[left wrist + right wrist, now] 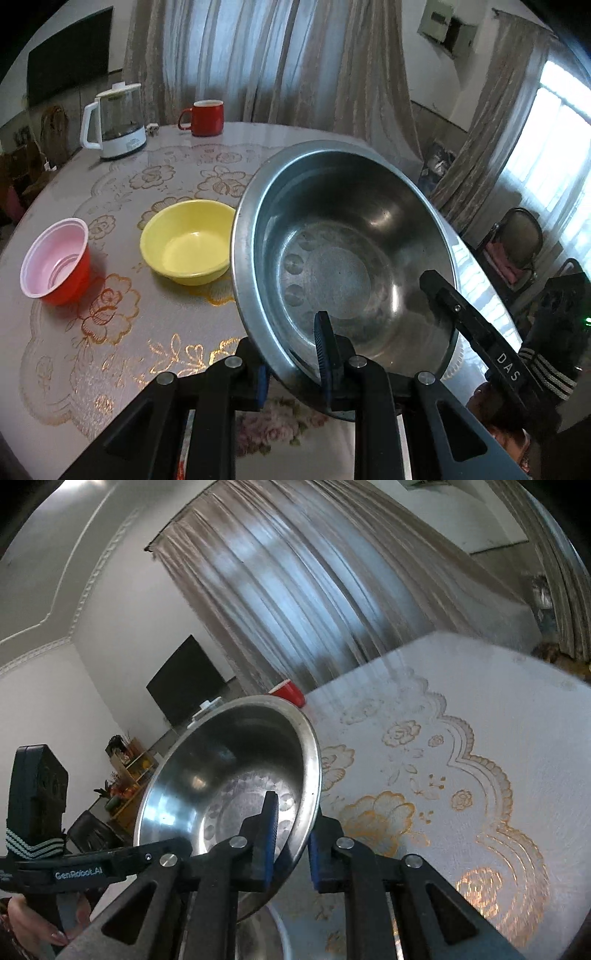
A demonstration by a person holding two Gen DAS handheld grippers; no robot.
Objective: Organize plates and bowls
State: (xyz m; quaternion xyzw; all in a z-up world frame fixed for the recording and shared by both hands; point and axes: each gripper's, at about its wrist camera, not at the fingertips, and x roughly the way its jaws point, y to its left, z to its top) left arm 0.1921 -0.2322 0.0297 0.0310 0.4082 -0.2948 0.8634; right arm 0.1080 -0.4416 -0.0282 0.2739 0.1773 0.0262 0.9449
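Left wrist: looking forward over the desk point(155, 332), close behind the steel bowl point(343, 258).
Right wrist: facing leftward, tilted, equally close.
Shared: both are showing the steel bowl point(229, 775).

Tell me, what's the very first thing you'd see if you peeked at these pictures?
A big shiny steel bowl, tipped up above the table, with the left tool and the right tool each pinching its rim. Behind it on the flowery tablecloth sit a yellow bowl and a red cup with a white inside. At the far edge stand a white kettle and a red mug.
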